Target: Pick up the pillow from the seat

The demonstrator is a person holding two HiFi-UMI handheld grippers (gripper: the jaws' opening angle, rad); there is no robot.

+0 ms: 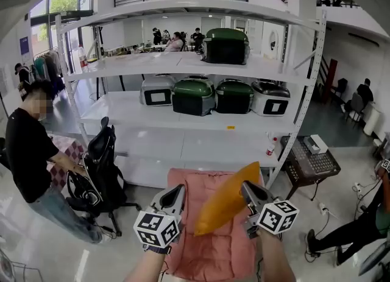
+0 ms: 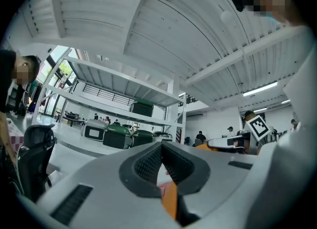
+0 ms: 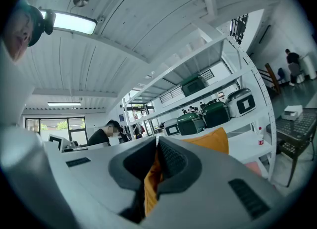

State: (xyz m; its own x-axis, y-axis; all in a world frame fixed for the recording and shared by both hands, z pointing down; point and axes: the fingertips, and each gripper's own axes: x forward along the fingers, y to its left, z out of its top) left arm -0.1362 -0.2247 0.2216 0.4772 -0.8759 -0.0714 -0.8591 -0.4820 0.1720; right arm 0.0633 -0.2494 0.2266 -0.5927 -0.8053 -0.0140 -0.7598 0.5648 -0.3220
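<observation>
An orange pillow (image 1: 225,204) hangs tilted in the air above a pink padded seat (image 1: 207,256) in the head view. My left gripper (image 1: 178,194) is shut on the pillow's lower left corner. My right gripper (image 1: 248,192) is shut on its right edge. In the left gripper view, orange fabric (image 2: 170,201) is pinched low between the closed jaws of the left gripper (image 2: 162,161). In the right gripper view, a fold of the pillow (image 3: 213,141) runs down between the closed jaws of the right gripper (image 3: 157,156).
White metal shelving (image 1: 183,122) stands right behind the seat, carrying green and white cases (image 1: 194,96). A black office chair (image 1: 100,165) and a standing person (image 1: 30,159) are at the left. A dark mesh stool (image 1: 308,162) and a crouching person (image 1: 359,226) are at the right.
</observation>
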